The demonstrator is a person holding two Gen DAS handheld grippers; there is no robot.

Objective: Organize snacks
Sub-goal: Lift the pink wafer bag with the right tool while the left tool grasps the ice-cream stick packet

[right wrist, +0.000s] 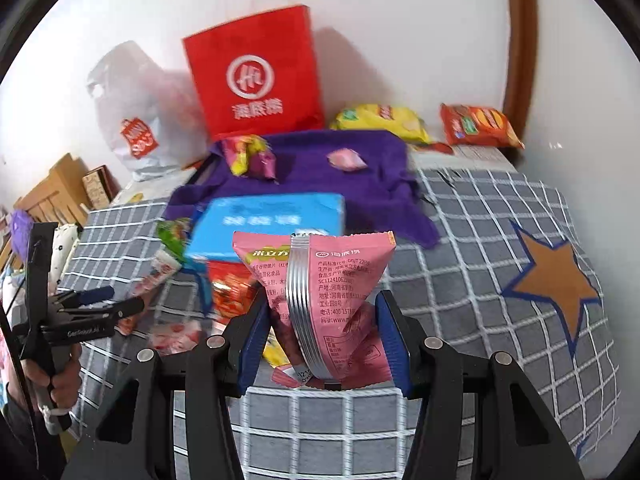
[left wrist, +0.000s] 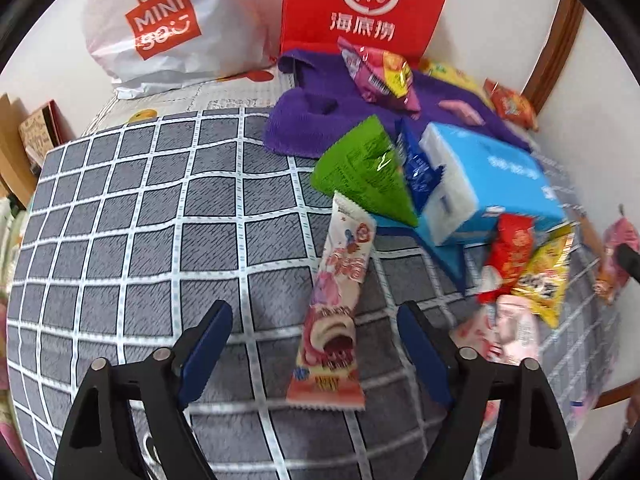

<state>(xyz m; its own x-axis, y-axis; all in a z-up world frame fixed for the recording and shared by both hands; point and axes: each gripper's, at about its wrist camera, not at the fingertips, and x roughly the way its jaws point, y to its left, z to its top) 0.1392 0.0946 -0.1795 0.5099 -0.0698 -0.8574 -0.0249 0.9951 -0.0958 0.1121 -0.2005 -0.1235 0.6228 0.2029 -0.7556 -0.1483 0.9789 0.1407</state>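
Observation:
A long pink-and-white cake bar wrapper (left wrist: 336,312) lies on the grey checked blanket (left wrist: 140,220), pointing away from me. My left gripper (left wrist: 316,332) stands open astride its near half, with both blue pads clear of it. My right gripper (right wrist: 324,336) is shut on a pink triangular snack packet (right wrist: 340,280) and holds it upright above the blanket (right wrist: 480,240). In the right wrist view the left gripper (right wrist: 120,300) shows at the far left, held by a hand (right wrist: 60,384). Red (left wrist: 512,256) and yellow (left wrist: 548,276) packets lie in a heap to the right.
A blue tissue box (left wrist: 480,176) and a green packet (left wrist: 364,168) sit beyond the bar, in front of a purple cloth (right wrist: 320,160) with small packets on it. A red paper bag (right wrist: 256,76) and a white plastic bag (left wrist: 160,28) stand at the wall. Yellow (right wrist: 380,120) and orange (right wrist: 480,126) bags lie far right.

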